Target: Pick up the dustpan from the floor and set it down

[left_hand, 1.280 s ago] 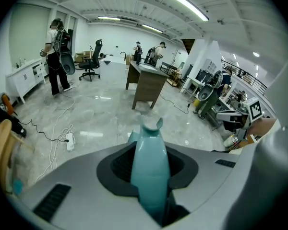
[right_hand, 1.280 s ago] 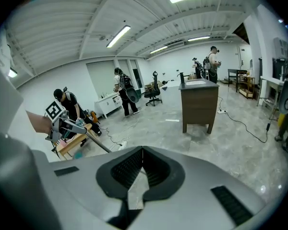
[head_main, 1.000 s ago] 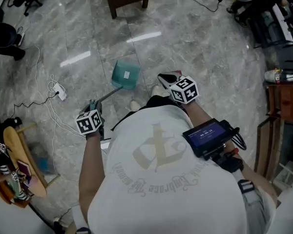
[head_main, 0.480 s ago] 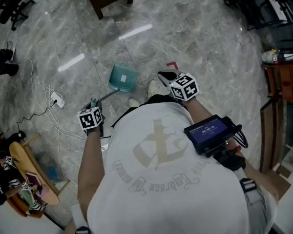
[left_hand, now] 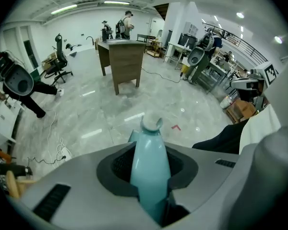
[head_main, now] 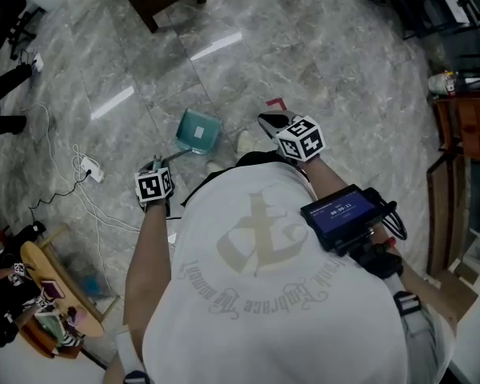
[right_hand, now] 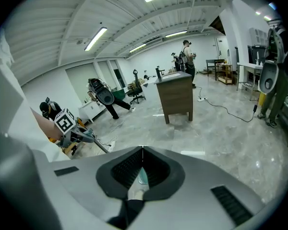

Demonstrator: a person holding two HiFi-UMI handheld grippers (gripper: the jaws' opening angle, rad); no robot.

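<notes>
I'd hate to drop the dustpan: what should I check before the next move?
1. Grip of the left gripper on the dustpan handle: ok, jaws clamped.
2. Whether the dustpan is down on the floor: cannot tell.
3. Floor around the pan free of clutter: ok.
4. The white cable clear of the pan: ok, off to its left.
5. The right gripper shut, empty, away from the handle: ok.
</notes>
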